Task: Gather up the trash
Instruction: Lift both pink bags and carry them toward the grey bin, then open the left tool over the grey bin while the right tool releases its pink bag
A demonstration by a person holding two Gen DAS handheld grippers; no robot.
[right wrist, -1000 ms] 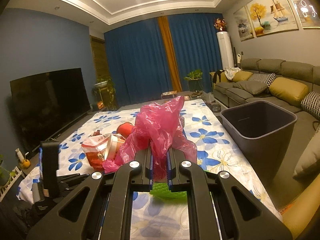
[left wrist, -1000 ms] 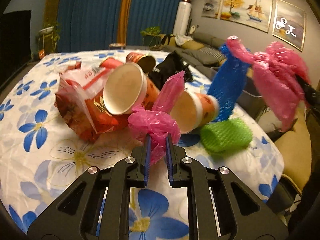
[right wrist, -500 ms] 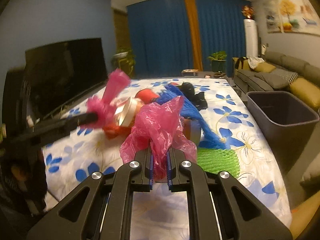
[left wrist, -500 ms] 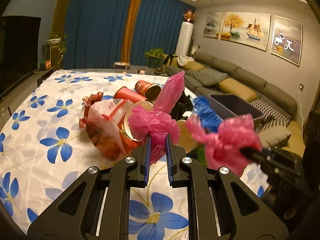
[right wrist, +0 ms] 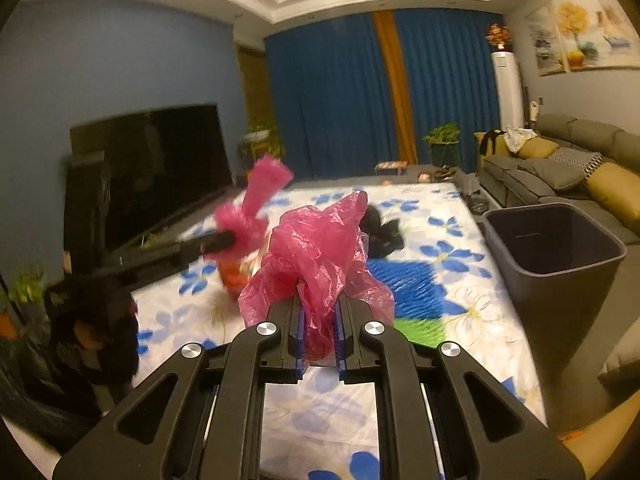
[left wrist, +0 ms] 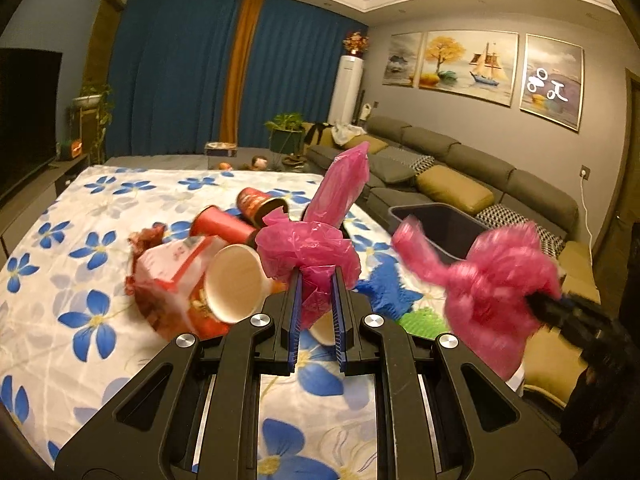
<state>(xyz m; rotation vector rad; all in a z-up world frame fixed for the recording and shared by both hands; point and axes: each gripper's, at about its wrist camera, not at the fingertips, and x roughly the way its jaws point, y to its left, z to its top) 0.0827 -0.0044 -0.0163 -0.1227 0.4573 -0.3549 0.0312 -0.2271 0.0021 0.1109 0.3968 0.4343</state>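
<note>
My left gripper (left wrist: pixel 314 292) is pinched tight on a pink plastic bag (left wrist: pixel 316 236), its blue-edged fingers (left wrist: pixel 295 312) squeezing the crumpled film, one long tail of it sticking straight up. My right gripper (right wrist: pixel 320 320) is clamped the same way on a second pink bag (right wrist: pixel 320 256), bunched and puffed above the fingertips. Both bags are held up off the table, over the flowered tablecloth (left wrist: pixel 60 280). Just past the left claw lies the trash heap: a paper cup (left wrist: pixel 236 282) on its side with its mouth toward me, a red-and-white wrapper (left wrist: pixel 172 268) touching it, red cups (left wrist: pixel 224 226) behind. Blue mesh (left wrist: pixel 386 294) and green foam netting (left wrist: pixel 424 322) lie to the right. The dark bin (right wrist: pixel 556 248) stands beside the table's right edge, mouth open.
</note>
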